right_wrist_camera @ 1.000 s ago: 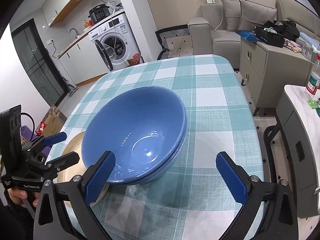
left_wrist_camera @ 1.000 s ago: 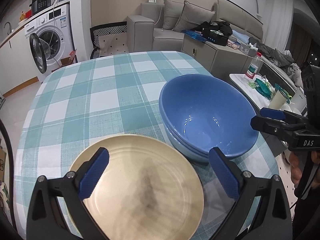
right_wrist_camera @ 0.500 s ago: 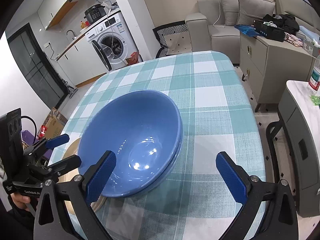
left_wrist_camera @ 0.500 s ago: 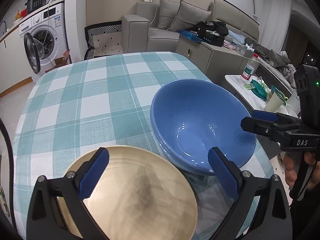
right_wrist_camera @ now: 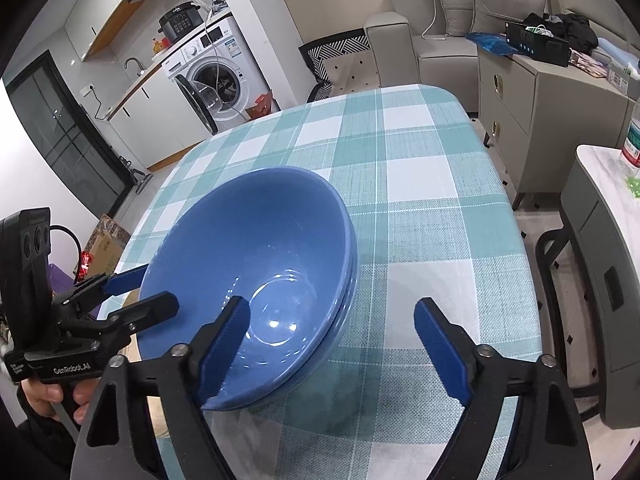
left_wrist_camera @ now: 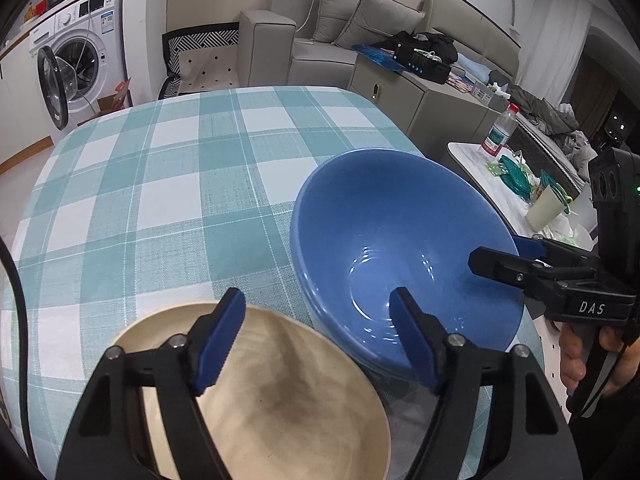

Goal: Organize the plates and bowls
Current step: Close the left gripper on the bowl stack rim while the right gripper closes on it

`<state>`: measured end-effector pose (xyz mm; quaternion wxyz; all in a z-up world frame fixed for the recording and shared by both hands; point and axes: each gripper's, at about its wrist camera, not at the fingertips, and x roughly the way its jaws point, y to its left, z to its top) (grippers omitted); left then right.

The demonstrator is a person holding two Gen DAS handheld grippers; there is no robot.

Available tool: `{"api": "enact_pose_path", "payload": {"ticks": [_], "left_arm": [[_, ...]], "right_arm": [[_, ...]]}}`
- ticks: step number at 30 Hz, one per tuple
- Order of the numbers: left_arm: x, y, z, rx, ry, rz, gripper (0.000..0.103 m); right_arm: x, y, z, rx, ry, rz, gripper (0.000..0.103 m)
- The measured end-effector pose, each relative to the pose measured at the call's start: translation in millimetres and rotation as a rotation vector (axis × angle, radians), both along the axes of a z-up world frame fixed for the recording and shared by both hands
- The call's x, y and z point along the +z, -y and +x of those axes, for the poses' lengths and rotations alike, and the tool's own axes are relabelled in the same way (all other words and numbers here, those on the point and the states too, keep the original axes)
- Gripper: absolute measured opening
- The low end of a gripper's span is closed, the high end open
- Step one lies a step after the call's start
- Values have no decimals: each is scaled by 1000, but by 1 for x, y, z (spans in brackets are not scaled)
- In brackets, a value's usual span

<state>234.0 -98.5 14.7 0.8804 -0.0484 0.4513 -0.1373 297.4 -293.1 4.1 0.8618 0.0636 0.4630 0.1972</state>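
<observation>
Bowls (left_wrist_camera: 404, 248) sit right of the plate (left_wrist_camera: 280, 400).

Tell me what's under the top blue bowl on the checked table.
The top blue bowl sits nested in another blue bowl, of which only the rim edge shows. The checked tablecloth lies beneath the stack. The lower bowl's inside is covered, so anything between them cannot be seen.

Looks like someone's apartment, open-plan living area: dining table with a teal checked tablecloth (right_wrist_camera: 420, 184), grey sofa (left_wrist_camera: 340, 36) with cushions, a washing machine (right_wrist_camera: 216, 76) under a counter with a pressure cooker (right_wrist_camera: 180, 24) on top, beige sideboard (right_wrist_camera: 532, 96).
</observation>
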Motion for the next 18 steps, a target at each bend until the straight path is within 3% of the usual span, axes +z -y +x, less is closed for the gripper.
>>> {"api": "enact_pose_path", "payload": {"ticks": [3,6,10,18], "left_arm": [[-2,2,2,-8,-8,-7,59],[-4,3,4,-14,-14,-10,53],[-4,6,5,-27,-16,-19,48],[-5,10,7,-44,-21,-18,40]], "right_arm": [[-2,-1,1,4,-4,2,82],[-4,-4,1,14,-13,-2,76],[-8,-7,0,25,-23,-1,72],[-9,-13,-2,41,-28,-4,54]]}}
